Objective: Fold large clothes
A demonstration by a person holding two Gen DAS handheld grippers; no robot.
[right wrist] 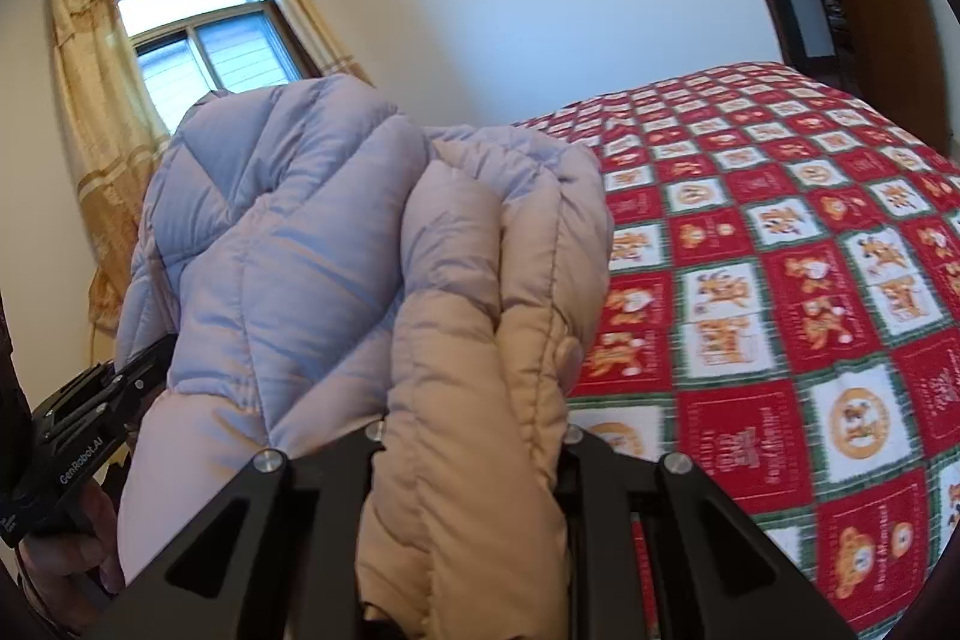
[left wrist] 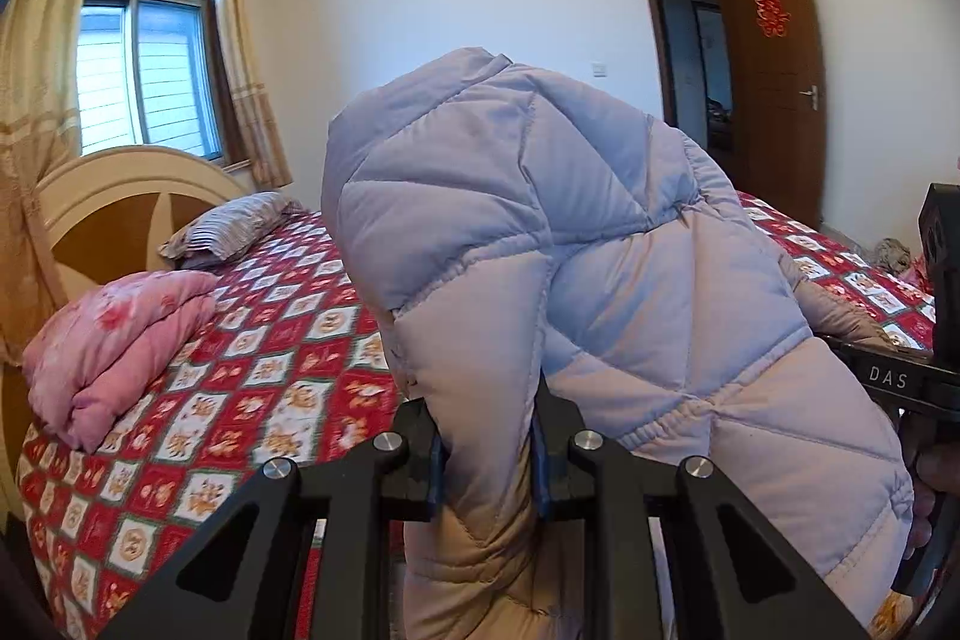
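Padding of a quilted jacket (left wrist: 540, 232) fills both views — it hangs lifted above the bed (left wrist: 270, 340) with its red checked cover. Left tool (left wrist: 487, 466) is clamped on a fold of the jacket, and right tool (right wrist: 474, 460) is clamped on another bunched fold — both pressing the fabric.

Puffy quilted down jacket (left wrist: 576, 232): pale lilac-pink, diamond stitching.
Patchwork bed cover (right wrist: 780, 280): red and white squares, green borders, orange bear motifs.
Folded soft quilt (left wrist: 114, 340): pink, floral print.
Striped pillow (left wrist: 234, 226): grey and white stripes.
Long window curtains (right wrist: 90, 100): golden beige, banded.
Open wooden door (left wrist: 774, 76): brown, red paper emblem.
Two gripper frames (left wrist: 486, 466): black, silver bolts.
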